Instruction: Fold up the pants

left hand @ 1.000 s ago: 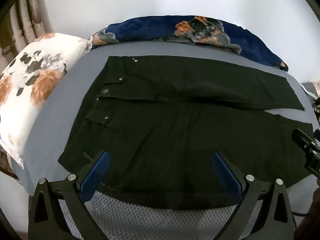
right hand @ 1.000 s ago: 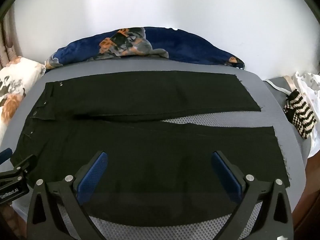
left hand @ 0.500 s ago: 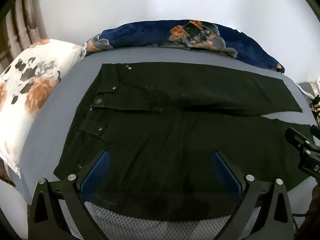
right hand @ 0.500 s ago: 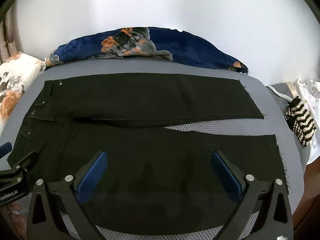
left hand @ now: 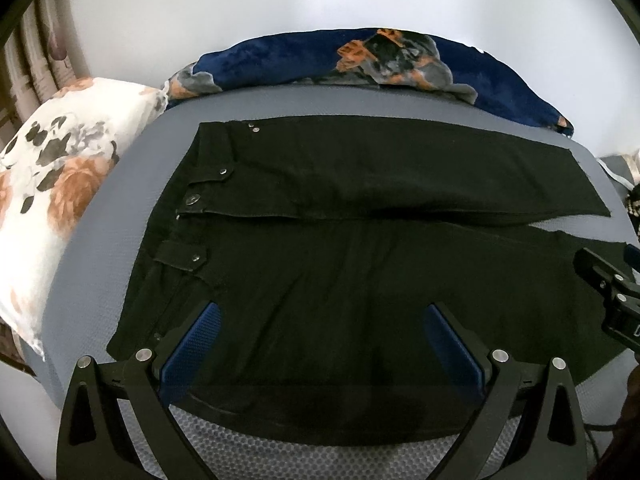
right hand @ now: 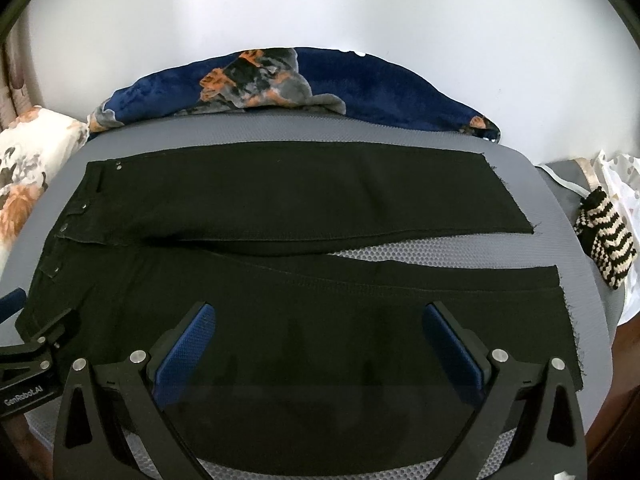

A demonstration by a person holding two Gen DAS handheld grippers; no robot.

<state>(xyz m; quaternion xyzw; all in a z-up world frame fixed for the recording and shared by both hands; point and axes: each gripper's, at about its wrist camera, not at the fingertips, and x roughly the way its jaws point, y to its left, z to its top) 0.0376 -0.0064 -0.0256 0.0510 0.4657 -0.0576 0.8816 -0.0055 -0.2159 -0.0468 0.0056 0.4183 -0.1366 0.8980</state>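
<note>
Pants (left hand: 360, 264): black, spread flat on the grey mattress (left hand: 132, 160), waistband at left, legs running right.
Left gripper (left hand: 320, 340): jaws wide apart, nothing between them, hovering above the near edge of the pants by the hip and waistband.
Right gripper (right hand: 316, 340): jaws likewise spread and empty, above the near leg (right hand: 400, 312) toward the hem end; each gripper shows at the edge of the other's view.
Near edge: the near leg's long side lies just inside the mattress edge, with a strip of grey mesh showing beneath the grippers.
Legs: a narrow wedge of bare mattress opens between them toward the hems; far leg (right hand: 320, 196) lies flat.
Right side: striped knitted item (right hand: 606, 240) just off the mattress, apart from the hems.
Left side: floral pillow (left hand: 52, 184) beside the waistband, not touching.
Far side: blue floral blanket (right hand: 360, 92) bunched along the white wall (right hand: 320, 8).
</note>
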